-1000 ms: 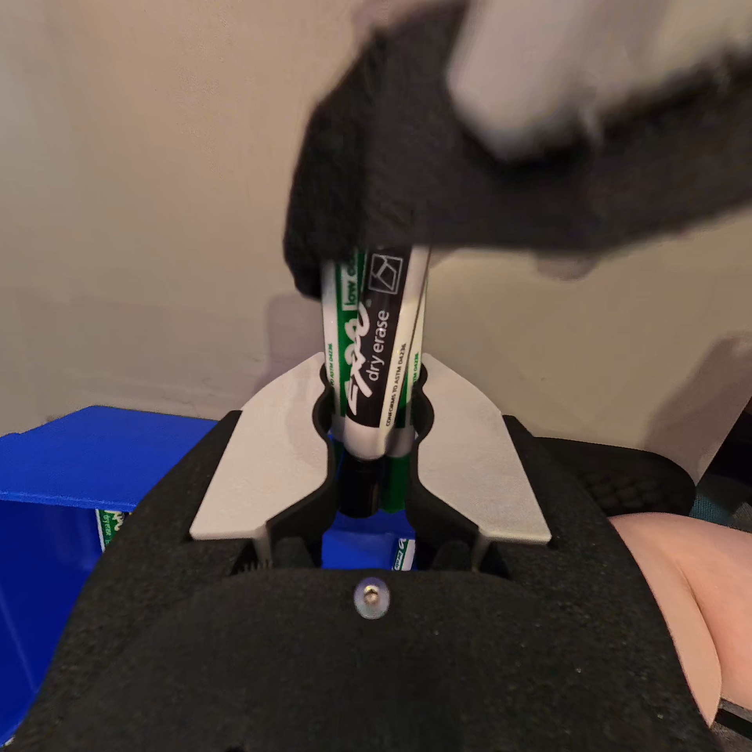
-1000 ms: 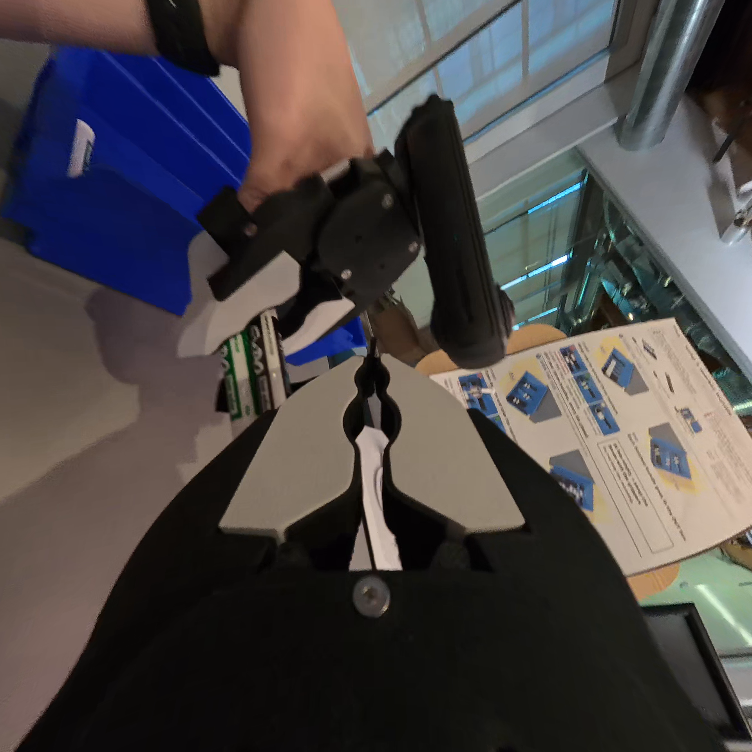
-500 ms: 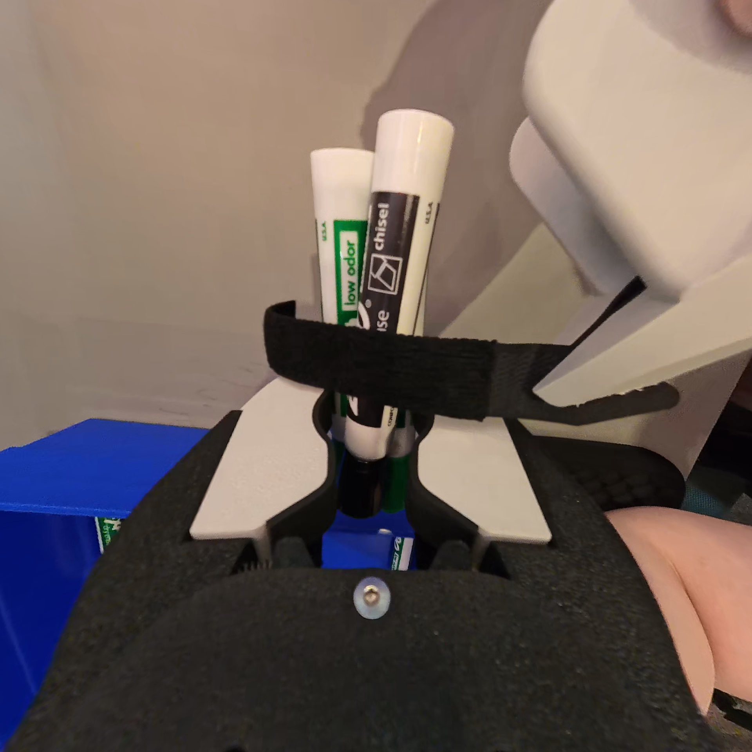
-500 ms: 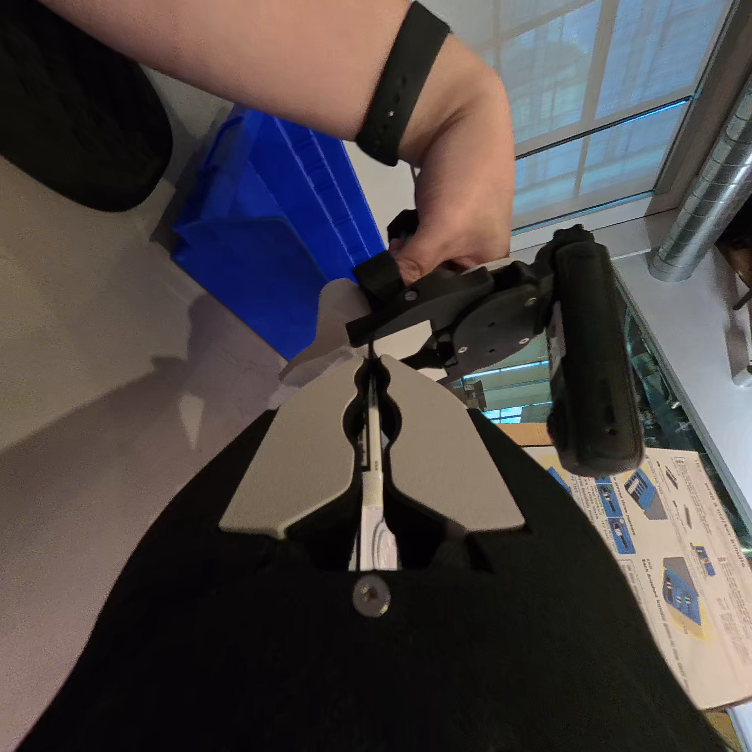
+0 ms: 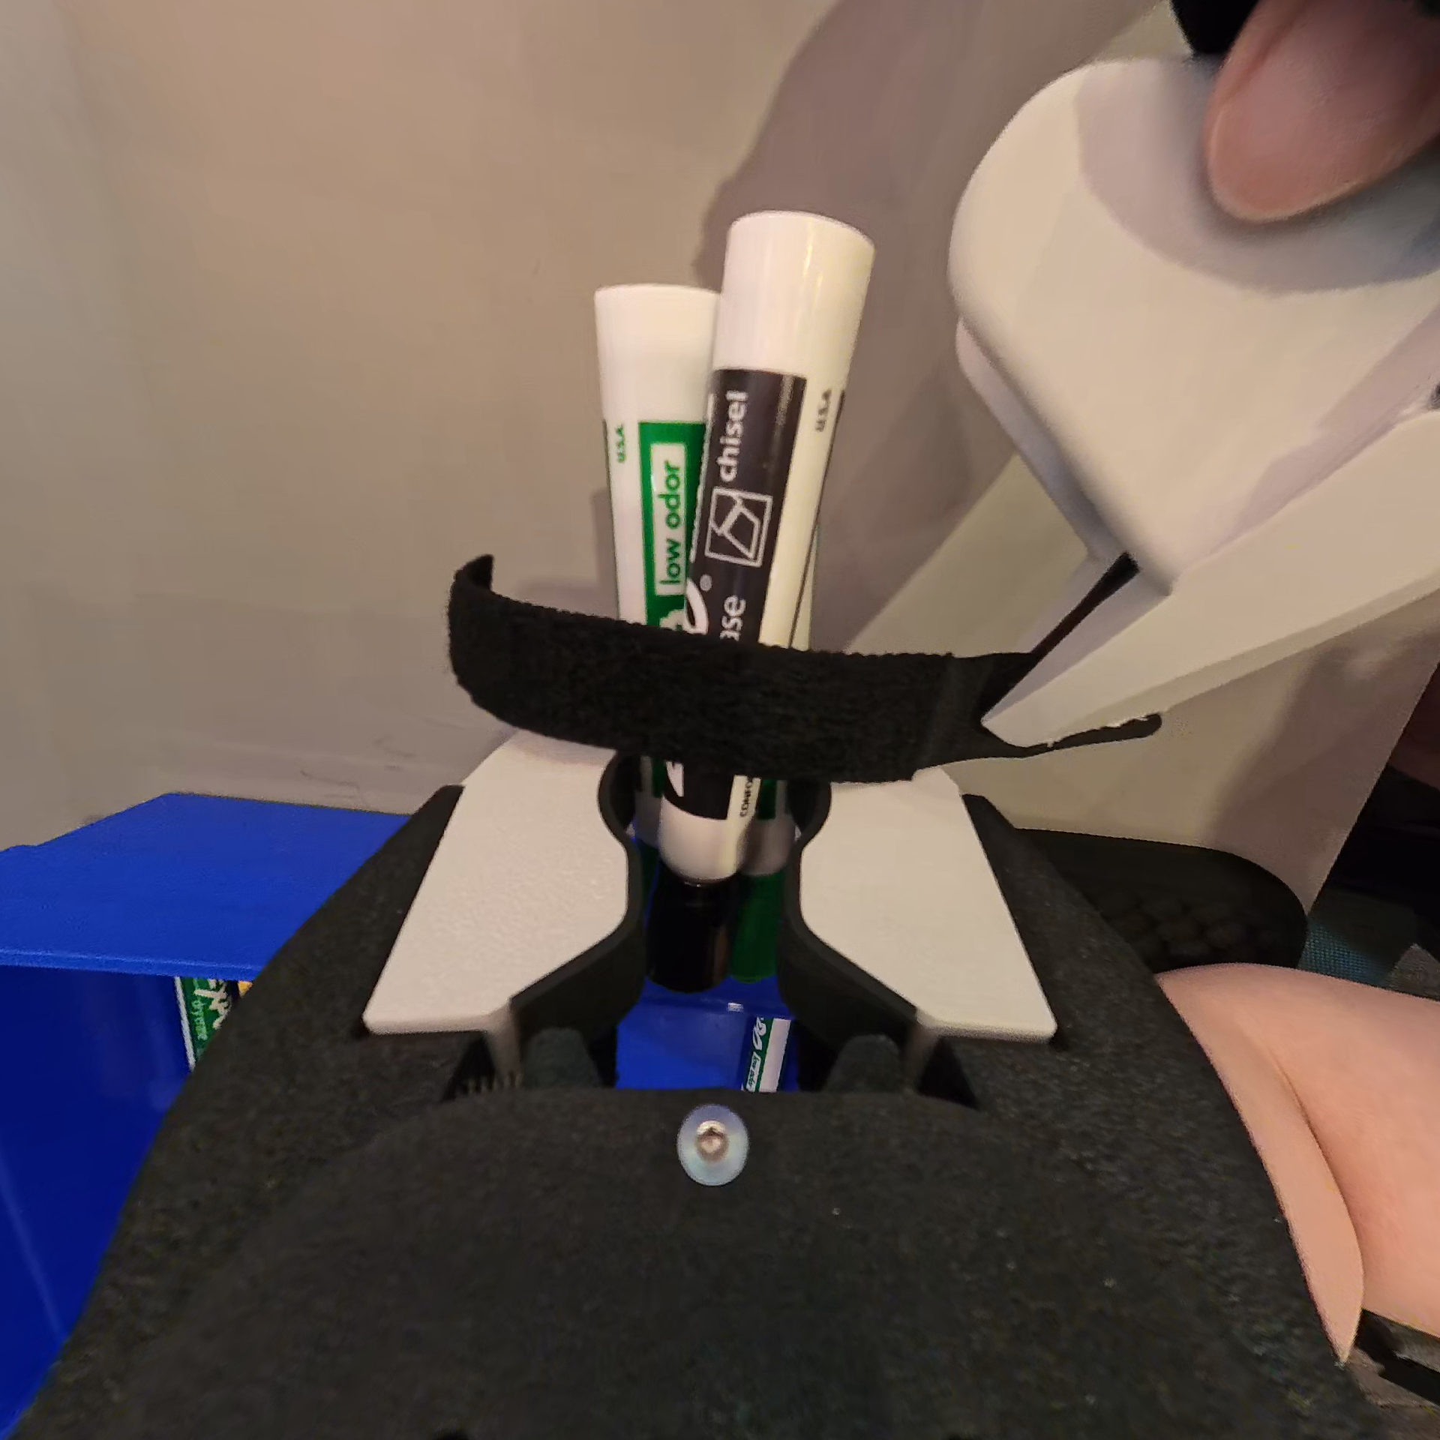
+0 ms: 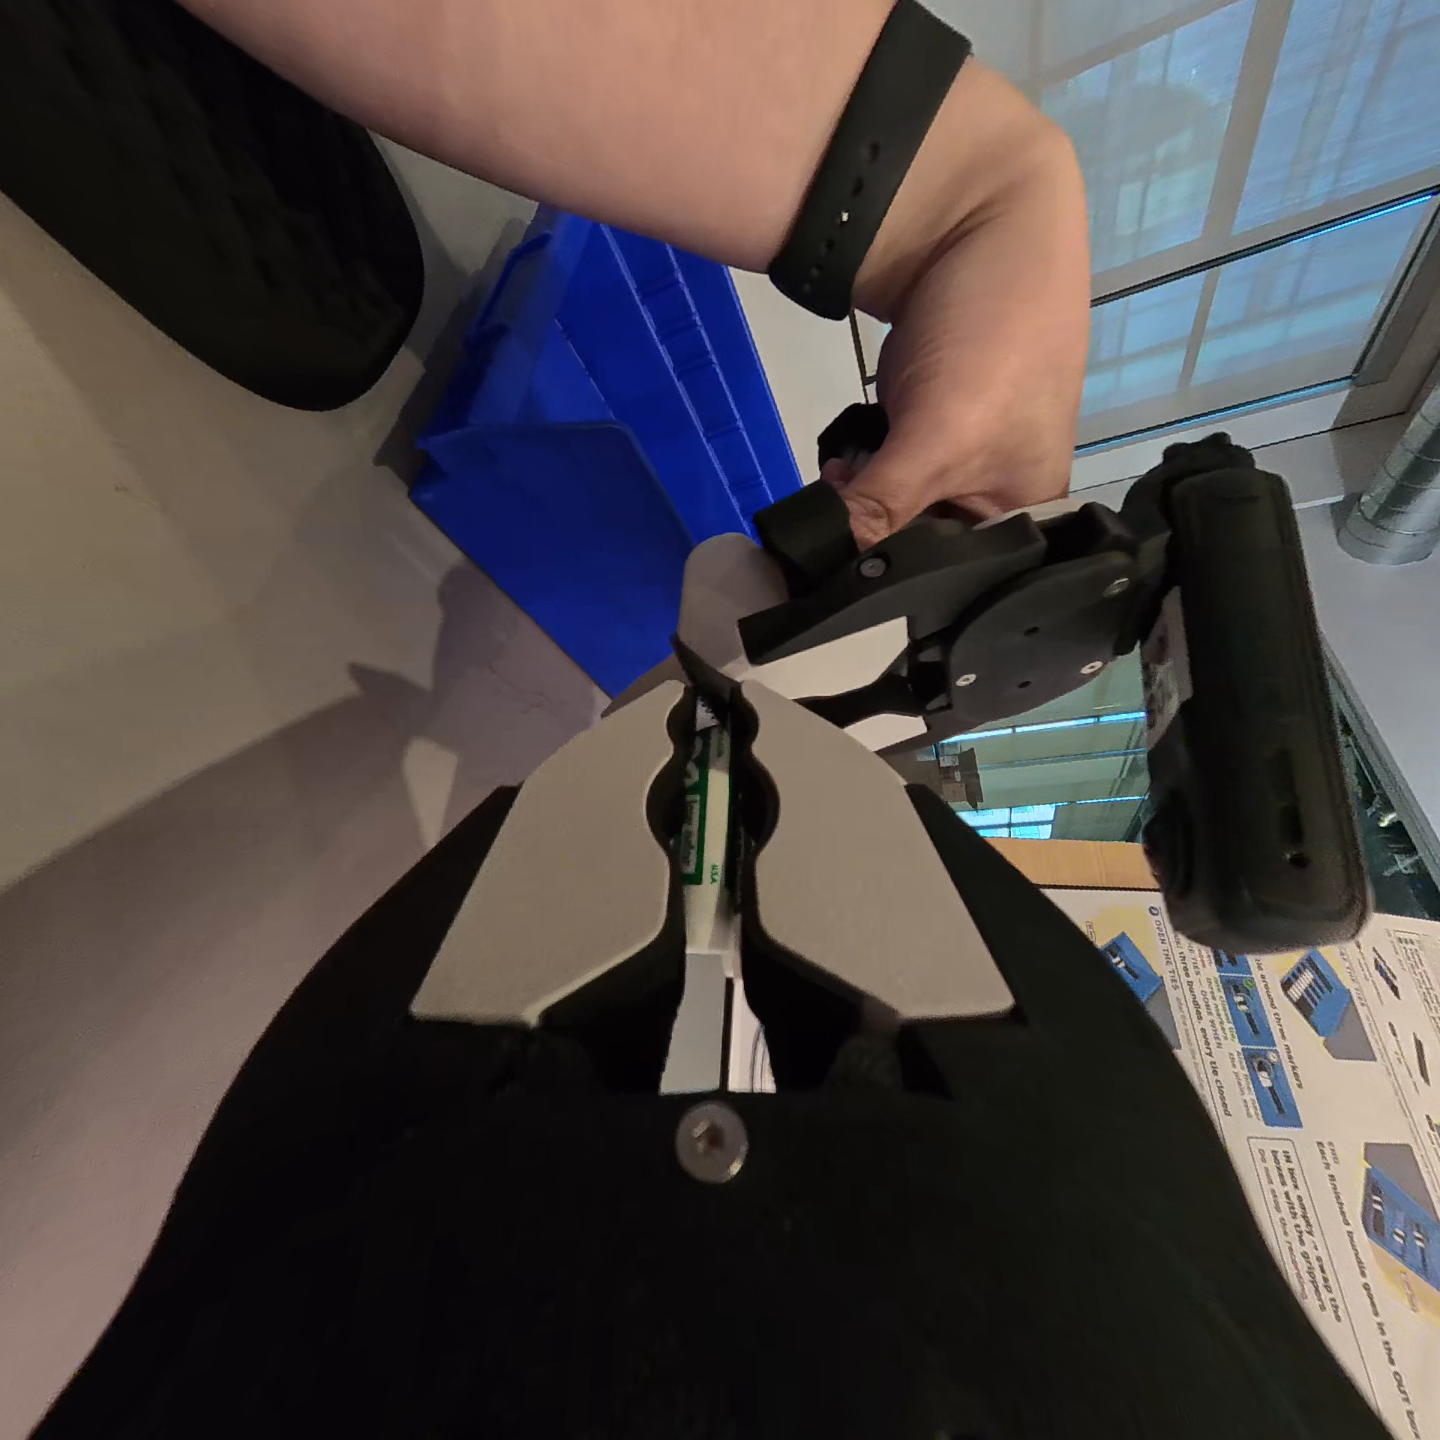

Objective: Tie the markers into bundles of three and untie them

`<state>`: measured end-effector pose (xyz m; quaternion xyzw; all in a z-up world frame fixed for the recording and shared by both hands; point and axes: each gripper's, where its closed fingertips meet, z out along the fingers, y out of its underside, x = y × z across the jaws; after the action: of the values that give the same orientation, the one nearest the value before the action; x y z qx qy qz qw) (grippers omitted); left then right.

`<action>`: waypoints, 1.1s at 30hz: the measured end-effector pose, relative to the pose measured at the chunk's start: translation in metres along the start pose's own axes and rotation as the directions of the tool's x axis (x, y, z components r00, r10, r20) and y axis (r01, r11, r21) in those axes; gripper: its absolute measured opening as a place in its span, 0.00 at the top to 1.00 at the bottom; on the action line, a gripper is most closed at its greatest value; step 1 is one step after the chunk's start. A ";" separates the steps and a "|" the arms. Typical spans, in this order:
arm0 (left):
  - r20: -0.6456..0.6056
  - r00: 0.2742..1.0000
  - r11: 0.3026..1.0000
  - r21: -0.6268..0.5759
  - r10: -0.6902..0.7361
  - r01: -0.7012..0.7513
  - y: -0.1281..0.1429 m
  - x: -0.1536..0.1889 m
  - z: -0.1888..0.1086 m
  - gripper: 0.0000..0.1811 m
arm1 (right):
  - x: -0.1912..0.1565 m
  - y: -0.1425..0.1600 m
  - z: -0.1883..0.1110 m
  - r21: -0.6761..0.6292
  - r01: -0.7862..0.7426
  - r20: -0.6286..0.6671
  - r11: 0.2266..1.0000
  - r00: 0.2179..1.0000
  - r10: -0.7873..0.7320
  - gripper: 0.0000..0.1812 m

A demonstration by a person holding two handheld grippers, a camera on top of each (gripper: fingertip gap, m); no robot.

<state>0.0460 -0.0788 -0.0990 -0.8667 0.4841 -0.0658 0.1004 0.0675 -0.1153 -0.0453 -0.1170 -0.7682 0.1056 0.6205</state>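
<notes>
While the strap hangs loose: the black hook-and-loop fabric strap (image 5: 686,686) circles the bundle with slack on the left side and is not cinched; whether it is going on or coming off, I cannot tell
Left gripper (image 5: 713,779): jaws narrow, clamped on the white-barrelled dry-erase markers (image 5: 748,467) near their caps, barrels pointing up and away
Markers: one with a black label band and one with a green band show plainly; a third is mostly hidden behind them
Right gripper (image 6: 713,697): jaws nearly together, its tips pinching the strap's free end at the right of the bundle
Risk, strap: the pinch takes only the thin tail; a hard pull could probably slip it free; the loop might then drop onto the left fingers
Risk, bundle: a sideways tug may lever the markers askew in the clamp, since they are held low; the hidden one might slide out
Risk, fastening: the hook face may catch on itself crookedly
Writing: each barrel carries a printed brand label; an illustrated instruction sheet (image 6: 1286,1091) lies at the lower right; none of the wording is repeated here
Behind: a blue plastic bin (image 5: 156,880) with more labelled markers inside
</notes>
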 end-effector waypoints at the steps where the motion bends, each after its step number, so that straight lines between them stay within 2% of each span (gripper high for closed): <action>1: -0.005 1.000 1.000 0.005 0.005 -0.005 -0.001 0.001 0.000 0.80 | 0.000 -0.001 0.000 0.003 0.000 0.002 1.000 1.000 0.000 0.94; 10: -0.010 1.000 1.000 0.007 0.006 -0.006 0.000 0.003 -0.002 0.80 | -0.005 -0.009 -0.003 0.026 0.040 0.027 0.999 0.999 -0.041 0.98; 15: -0.008 1.000 1.000 0.015 0.002 -0.002 0.001 0.002 -0.004 0.80 | -0.006 -0.022 -0.007 0.080 0.043 0.037 0.996 0.998 -0.046 0.98; 22: -0.029 0.999 0.999 0.040 0.025 -0.024 -0.003 0.008 -0.005 0.80 | 0.000 -0.030 -0.011 0.130 -0.014 0.036 0.991 0.999 0.009 0.97; 33: -0.036 0.998 0.998 0.054 0.043 -0.041 -0.006 0.012 -0.008 0.80 | -0.004 -0.021 -0.007 0.089 0.009 0.047 0.996 0.999 -0.013 0.93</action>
<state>0.0557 -0.0868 -0.0897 -0.8520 0.5020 -0.0929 0.1159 0.0744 -0.1367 -0.0411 -0.0825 -0.7780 0.1392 0.6071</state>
